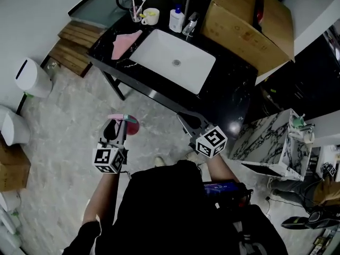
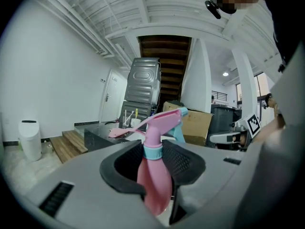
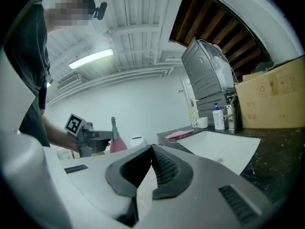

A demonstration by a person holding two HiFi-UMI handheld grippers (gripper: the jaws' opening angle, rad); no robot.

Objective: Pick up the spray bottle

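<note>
"One spray bottle (image 2: 155, 175), pink; where is it?"
"Clamped between the left gripper's (image 1: 118, 123) jaws, at its upper body just under the blue collar; held above the marbled floor (image 1: 64, 142), short of the black counter (image 1: 234, 97)."
"Right gripper (image 3: 151, 151)?"
"Jaws together, nothing between them; beyond it the white sink (image 1: 159, 49); a pink cloth (image 1: 125, 43) lies left of the sink, a cardboard box (image 1: 239, 31) right."
</note>
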